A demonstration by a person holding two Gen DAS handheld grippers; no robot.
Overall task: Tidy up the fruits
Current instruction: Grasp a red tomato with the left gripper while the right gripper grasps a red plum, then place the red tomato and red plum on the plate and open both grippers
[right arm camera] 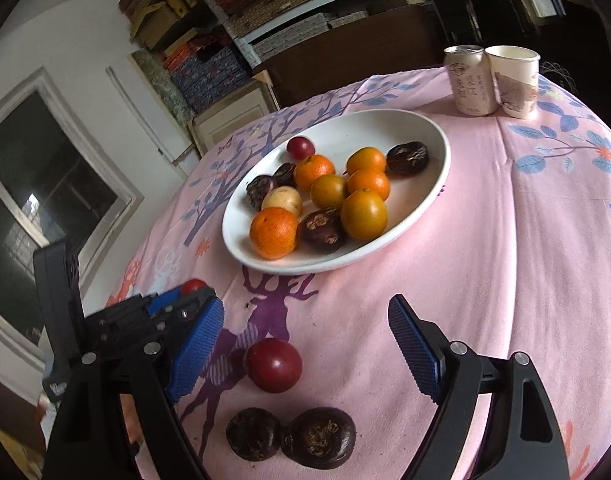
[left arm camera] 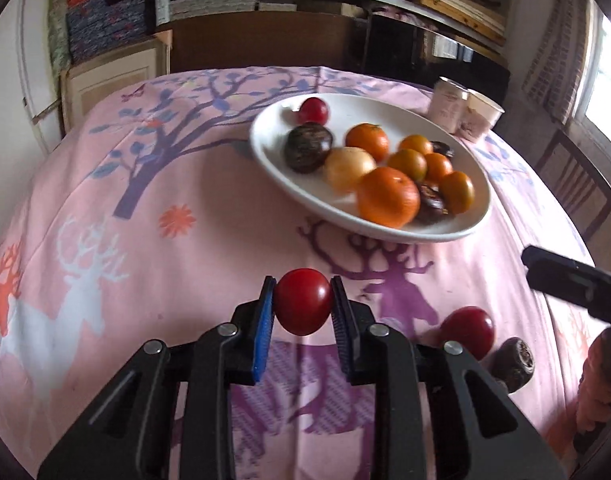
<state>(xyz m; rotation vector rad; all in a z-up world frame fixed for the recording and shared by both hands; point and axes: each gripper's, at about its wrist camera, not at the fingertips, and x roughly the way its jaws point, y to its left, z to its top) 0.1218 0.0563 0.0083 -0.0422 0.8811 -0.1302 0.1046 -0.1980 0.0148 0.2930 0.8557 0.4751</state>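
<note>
My left gripper [left arm camera: 303, 283] is shut on a small red fruit [left arm camera: 303, 302], its blue pads pressing both sides, above the pink tablecloth. The right wrist view shows this gripper [right arm camera: 187, 294] at the left with the fruit [right arm camera: 193, 286] in its tips. A white plate [left arm camera: 273, 128] beyond holds several oranges, dark water chestnuts, a pale fruit and one red fruit [left arm camera: 313, 111]. My right gripper [right arm camera: 305, 308] stands open over the cloth, nothing between its fingers. Just before it lie a red fruit [right arm camera: 273, 365] and two dark chestnuts [right arm camera: 254, 434] [right arm camera: 319, 438].
A drink can [right arm camera: 467, 80] and a paper cup [right arm camera: 515, 80] stand together at the table's far edge behind the plate [right arm camera: 385, 128]. A wooden chair [left arm camera: 577, 188] stands off the right side. Shelves with stacked mats fill the back wall.
</note>
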